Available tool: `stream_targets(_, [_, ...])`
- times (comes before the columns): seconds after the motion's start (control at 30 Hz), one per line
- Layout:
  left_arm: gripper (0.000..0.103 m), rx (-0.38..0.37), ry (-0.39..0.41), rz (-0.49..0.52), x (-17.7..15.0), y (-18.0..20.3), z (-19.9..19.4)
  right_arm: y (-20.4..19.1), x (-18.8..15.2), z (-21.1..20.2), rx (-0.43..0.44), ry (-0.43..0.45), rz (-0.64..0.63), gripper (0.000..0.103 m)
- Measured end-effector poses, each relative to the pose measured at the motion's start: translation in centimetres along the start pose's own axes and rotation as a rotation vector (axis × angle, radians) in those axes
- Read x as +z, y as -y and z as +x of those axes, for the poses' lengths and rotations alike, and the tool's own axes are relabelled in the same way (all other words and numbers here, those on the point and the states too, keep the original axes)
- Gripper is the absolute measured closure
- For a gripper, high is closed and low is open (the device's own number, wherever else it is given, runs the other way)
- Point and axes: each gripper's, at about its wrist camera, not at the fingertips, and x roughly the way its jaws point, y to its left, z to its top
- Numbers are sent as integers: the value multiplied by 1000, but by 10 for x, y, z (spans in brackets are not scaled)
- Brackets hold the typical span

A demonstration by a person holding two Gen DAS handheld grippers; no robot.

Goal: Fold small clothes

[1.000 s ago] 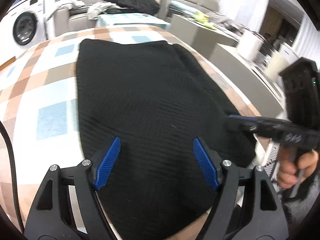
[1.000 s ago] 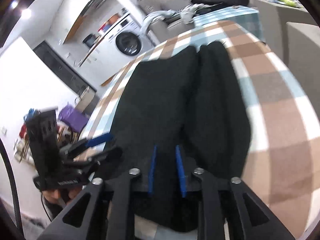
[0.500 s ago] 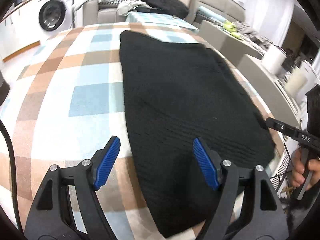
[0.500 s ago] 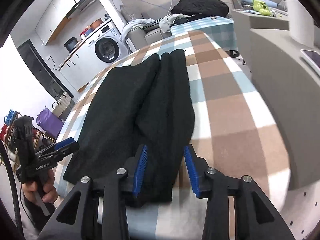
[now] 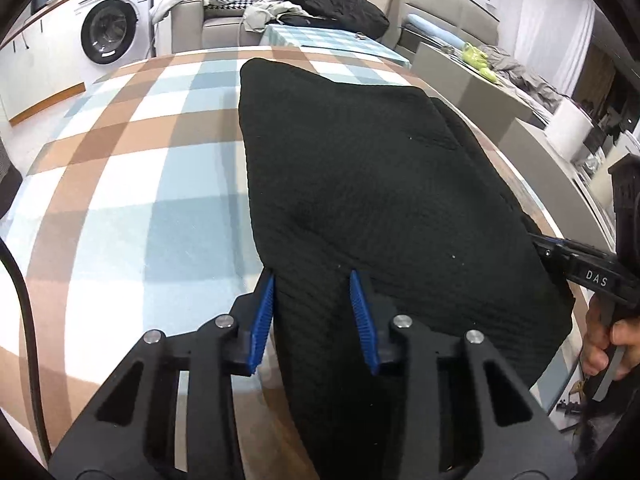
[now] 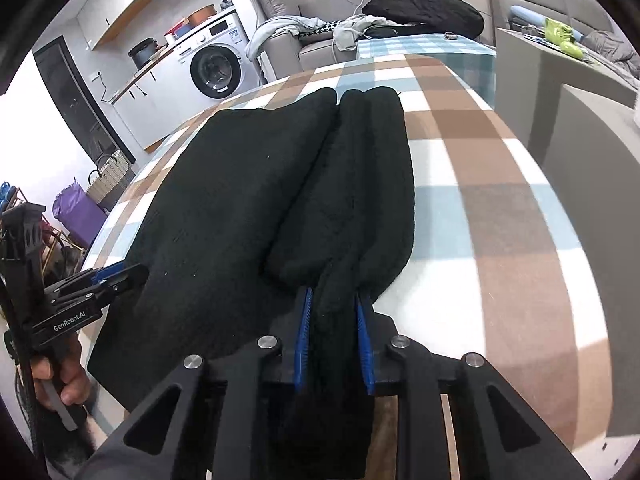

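I have a black knit garment [image 5: 380, 200] lying flat on the checked tabletop [image 5: 132, 208], its near edge hanging toward me. My left tongs [image 5: 312, 312] have just been closing, and the garment's near left corner sits between the blue pads [image 5: 262, 320]; in this view the fabric fills the gap and the pads look pressed against it, so I read that as clenched on the garment. My right tongs [image 6: 332, 340] have been closing too, and they pinch a bunched ridge of the same garment [image 6: 248, 208] at its near right edge, cloth packed tight between both blue pads [image 6: 302, 340]. From the right view the garment shows two long folded rolls running away from me along its right side, beside the wider flat panel. The left tongs show up at the left of that view [image 6: 116, 276], held by a hand [image 6: 60, 380] at the garment's near left edge, though from there I cannot tell how the jaws stand. Beyond the tabletop stands a washing machine [image 5: 116, 32], and a sofa [image 5: 224, 20] piled with loose clothes, including a dark heap [image 5: 332, 4].
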Motion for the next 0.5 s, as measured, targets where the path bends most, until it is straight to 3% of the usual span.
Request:
stream_targets(0.3, [69, 90, 18, -44, 33, -52, 10, -39, 37, 42, 3, 15, 20, 82])
stream_targets(0.5, [69, 92, 31, -30, 38, -61, 8, -51, 43, 49, -25, 28, -8, 82])
